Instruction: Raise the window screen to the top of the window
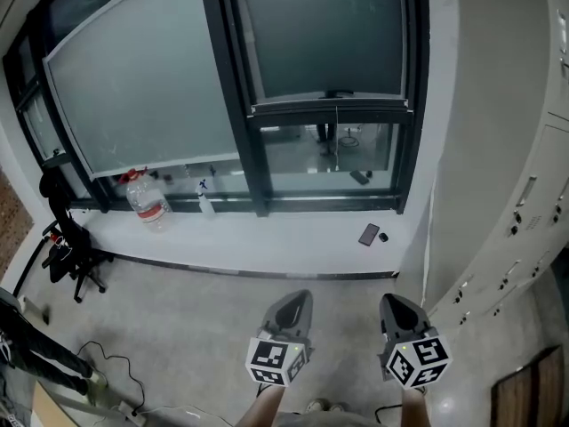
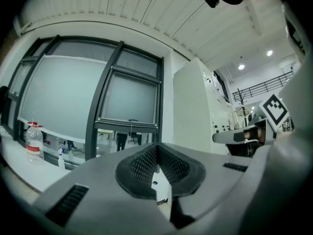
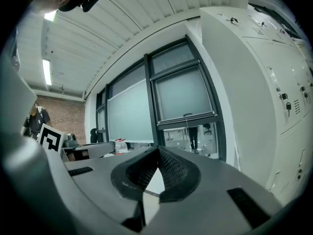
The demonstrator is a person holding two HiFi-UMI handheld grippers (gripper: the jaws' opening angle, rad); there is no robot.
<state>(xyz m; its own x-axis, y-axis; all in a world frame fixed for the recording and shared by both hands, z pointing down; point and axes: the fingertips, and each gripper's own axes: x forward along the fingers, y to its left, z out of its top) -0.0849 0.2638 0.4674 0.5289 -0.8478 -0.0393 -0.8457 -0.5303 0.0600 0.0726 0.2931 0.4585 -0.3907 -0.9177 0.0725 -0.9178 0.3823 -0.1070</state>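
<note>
The window screen [image 1: 324, 34] is a grey sheet in the right-hand dark-framed window. Its bottom bar [image 1: 331, 103] hangs partway down, with a thin pull cord [image 1: 336, 136] dangling below it. The same screen [image 2: 128, 99] shows in the left gripper view, and the screen [image 3: 183, 94] shows again in the right gripper view. My left gripper [image 1: 298, 297] and right gripper [image 1: 392, 301] are low in the head view, over the floor and well short of the window. Both are shut with nothing between their jaws, as seen up close for the left gripper [image 2: 156, 148] and right gripper [image 3: 157, 151].
A white sill [image 1: 267, 234] carries a large water bottle [image 1: 147, 201], a spray bottle [image 1: 204, 198], a phone [image 1: 369, 234] and a small dark object [image 1: 383, 237]. Grey lockers [image 1: 524, 185] stand at the right. A black chair [image 1: 67, 247] and floor cables [image 1: 107, 363] are at the left.
</note>
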